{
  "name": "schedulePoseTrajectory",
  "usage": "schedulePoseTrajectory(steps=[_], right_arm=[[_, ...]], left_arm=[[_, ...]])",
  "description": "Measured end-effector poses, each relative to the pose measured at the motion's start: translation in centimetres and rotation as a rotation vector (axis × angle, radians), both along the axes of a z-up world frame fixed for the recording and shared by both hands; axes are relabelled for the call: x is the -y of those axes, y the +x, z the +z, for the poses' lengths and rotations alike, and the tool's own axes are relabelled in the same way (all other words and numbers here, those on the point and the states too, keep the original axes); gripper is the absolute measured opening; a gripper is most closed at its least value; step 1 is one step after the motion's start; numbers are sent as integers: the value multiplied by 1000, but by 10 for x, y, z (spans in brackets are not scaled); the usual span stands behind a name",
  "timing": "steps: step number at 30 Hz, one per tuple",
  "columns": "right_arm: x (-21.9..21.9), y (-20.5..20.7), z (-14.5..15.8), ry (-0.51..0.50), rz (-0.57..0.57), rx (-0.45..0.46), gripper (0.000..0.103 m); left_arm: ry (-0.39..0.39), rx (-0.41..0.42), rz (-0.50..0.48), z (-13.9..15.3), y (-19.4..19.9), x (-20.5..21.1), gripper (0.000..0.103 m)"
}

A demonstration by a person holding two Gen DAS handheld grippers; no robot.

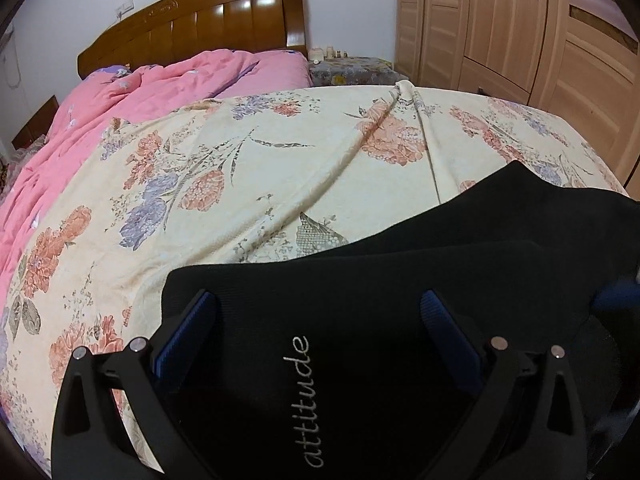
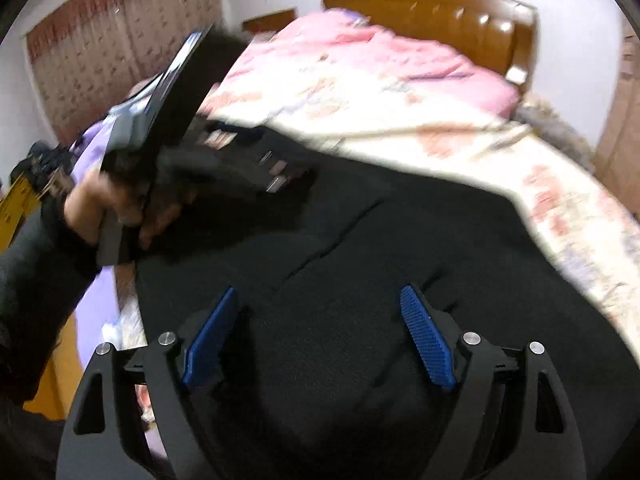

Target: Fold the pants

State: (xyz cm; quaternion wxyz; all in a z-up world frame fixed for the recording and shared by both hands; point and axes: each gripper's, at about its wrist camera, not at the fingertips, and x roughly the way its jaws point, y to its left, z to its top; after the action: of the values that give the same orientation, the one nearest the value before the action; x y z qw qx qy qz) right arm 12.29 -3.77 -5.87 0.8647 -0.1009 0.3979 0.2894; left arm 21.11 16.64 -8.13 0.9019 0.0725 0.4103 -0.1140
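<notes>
Black pants (image 1: 380,288) with the word "attitude" stitched in grey lie flat on the floral bedsheet (image 1: 240,184). They are folded, with one layer over another. My left gripper (image 1: 318,300) is open, its blue pads wide apart over the printed part and not pinching the cloth. The right wrist view is blurred. It shows the pants (image 2: 360,248) spread dark across the sheet. My right gripper (image 2: 316,300) hangs open above them, with only flat cloth between its fingers. A hand (image 2: 100,208) holds the left gripper (image 2: 256,160) at the pants' far left edge.
A pink quilt (image 1: 132,96) is bunched near the wooden headboard (image 1: 208,24). A nightstand (image 1: 352,70) with small jars and a wooden wardrobe (image 1: 520,32) stand to the right of the bed. Patterned curtains (image 2: 120,32) hang to the left of the bed.
</notes>
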Motion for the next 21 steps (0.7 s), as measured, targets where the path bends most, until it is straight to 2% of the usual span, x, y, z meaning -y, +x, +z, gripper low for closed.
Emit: schedulePoseTrajectory(steps=[3,5,6,9,10,11,15,17,18,21], right_arm=[[15,25,12,-29,-74,53,85],[23,51,7,-51,-120,61,86],[30,68,1,-63,-159,40,86],[50,112,-25,-52,-234,-104,86],[54,121,-35,-67,-253,-145,89],[54,119,-36,-48,-228,-104,89],[56,116,-33,-53,-234,-104,89],[64,105,-24,-9,-272,-101,89],[69,96,-15,22,-276,-89,89],[82,64,8,51,-256,-32,89]], left_arm=[[1,1,1,0,0,0,102],[0,1,0,0,0,0,102],[1,1,1,0,0,0,102],[1,1,1,0,0,0,102],[0,1,1,0,0,0,102],[1,1,2,0,0,0,102],[0,3,4,0,0,0,102],[46,27,75,5,-6,-1,101],[97,50,134,13,-17,0,101],[72,169,47,40,-74,8,101]])
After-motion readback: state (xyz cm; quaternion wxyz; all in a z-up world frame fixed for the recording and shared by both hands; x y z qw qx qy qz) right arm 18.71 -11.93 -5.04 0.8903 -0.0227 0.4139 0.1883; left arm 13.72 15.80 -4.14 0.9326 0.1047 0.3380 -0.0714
